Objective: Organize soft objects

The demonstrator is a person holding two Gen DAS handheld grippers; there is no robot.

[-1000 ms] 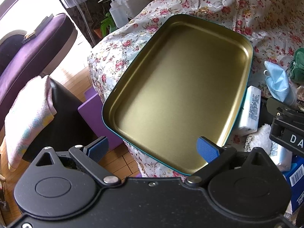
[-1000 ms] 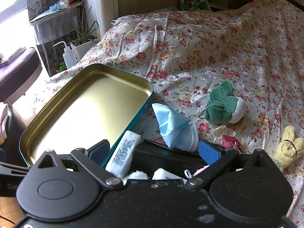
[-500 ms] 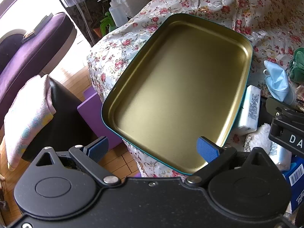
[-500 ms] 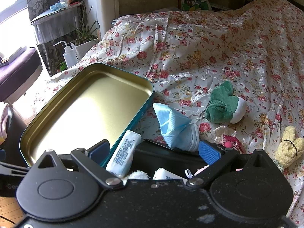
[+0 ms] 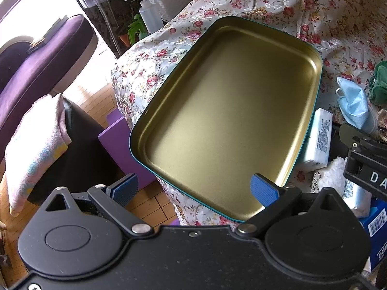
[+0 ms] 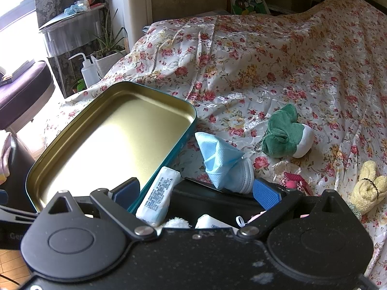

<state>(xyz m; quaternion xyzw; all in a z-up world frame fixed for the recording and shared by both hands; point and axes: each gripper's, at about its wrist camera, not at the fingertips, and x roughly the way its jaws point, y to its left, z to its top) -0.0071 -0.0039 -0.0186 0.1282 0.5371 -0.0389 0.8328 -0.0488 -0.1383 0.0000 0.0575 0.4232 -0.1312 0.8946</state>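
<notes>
An empty gold-lined tin tray with a teal outside lies on the floral cloth. My left gripper hovers open over the tray's near corner, holding nothing. My right gripper is open too, low over a black box beside the tray. A blue face mask lies just beyond its fingers. A green and white plush rests further right, and a yellow plush sits at the right edge. A white tissue pack leans against the tray.
The floral cloth covers a wide raised surface that drops off at the left to a wooden floor. A purple block, a black stool with a towel, a purple seat and a squeeze bottle stand there.
Both views have shifted very slightly; the tray sits a touch lower left in the left wrist view. Nothing was gripped or released.
</notes>
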